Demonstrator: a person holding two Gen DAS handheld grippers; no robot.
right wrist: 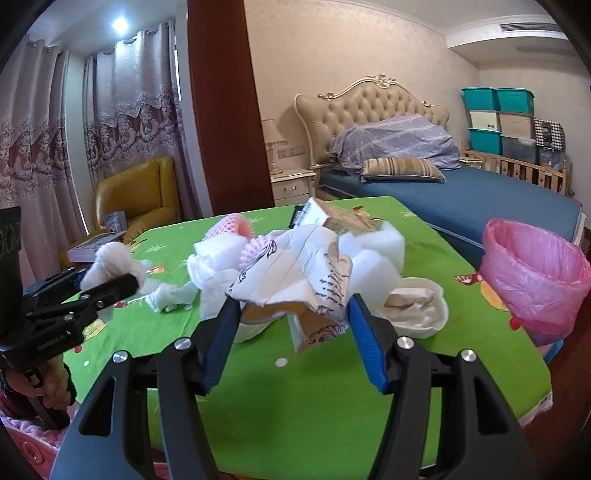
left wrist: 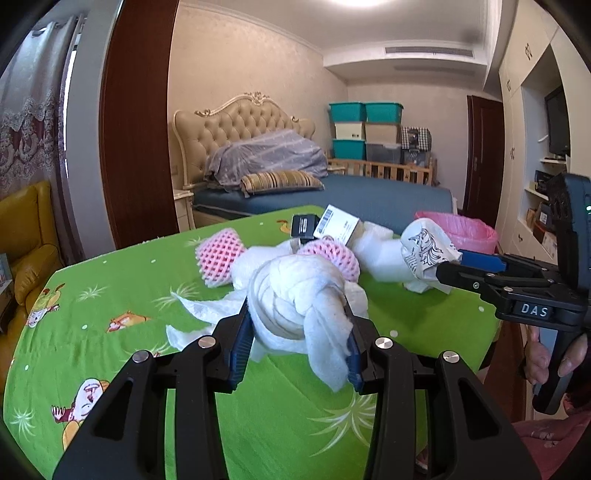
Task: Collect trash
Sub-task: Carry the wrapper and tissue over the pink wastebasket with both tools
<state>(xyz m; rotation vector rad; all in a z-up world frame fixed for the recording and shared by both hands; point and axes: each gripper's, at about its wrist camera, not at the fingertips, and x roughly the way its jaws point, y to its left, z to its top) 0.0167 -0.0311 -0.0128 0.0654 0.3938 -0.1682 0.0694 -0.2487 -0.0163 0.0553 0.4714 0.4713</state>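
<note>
My left gripper (left wrist: 297, 332) pinches the soft, featherlight knotted tissue wad (left wrist: 295, 291) mid-bulk, while my right gripper (right wrist: 291, 314) clamps the crumpled printed paper (right wrist: 299, 266), which looks crushable.

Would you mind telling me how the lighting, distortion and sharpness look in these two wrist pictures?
Left wrist view: a ceiling light blows out at the top edge, the door frame bows from fisheye, and the knotted cloth in the left gripper looks sharp. Right wrist view: a small ceiling lamp glares, corners go black, and the crumpled paper in the right gripper is crisp.
</note>
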